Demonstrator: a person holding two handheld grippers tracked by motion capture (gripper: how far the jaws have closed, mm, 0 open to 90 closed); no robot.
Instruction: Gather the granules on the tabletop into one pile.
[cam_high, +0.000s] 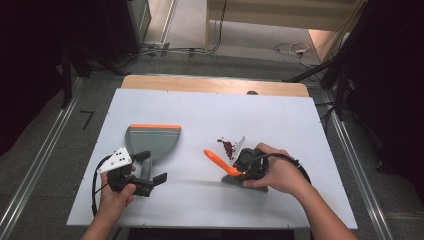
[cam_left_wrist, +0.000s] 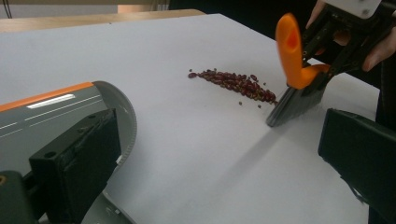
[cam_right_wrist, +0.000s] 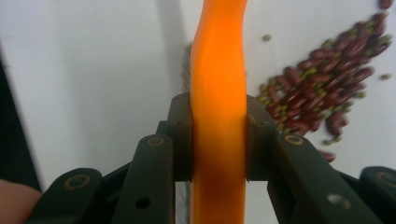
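While the right hand (cam_high: 280, 175) is reaching in from the near right corner of the table (cam_high: 280, 115), its wrist is bending inward and the right gripper (cam_high: 243, 167) is pointing left toward the middle of the board. Its jaws are clamping the orange handle of the brush (cam_high: 222, 165), whose grey bristles (cam_left_wrist: 292, 105) are resting on the surface just beside the pile of red beans (cam_high: 228, 146). The left hand (cam_high: 117, 192) is sitting near the near left corner, gripping the left gripper (cam_high: 150, 172) level and pointing right; its jaws are standing apart around the handle of the grey dustpan (cam_high: 152, 140), and whether the pads are pressing on it is not clear. No writing can be read on anything. Between dustpan and beans a bare white strip is lying open, and the far half of the table is giving wide room up to its wooden far edge.
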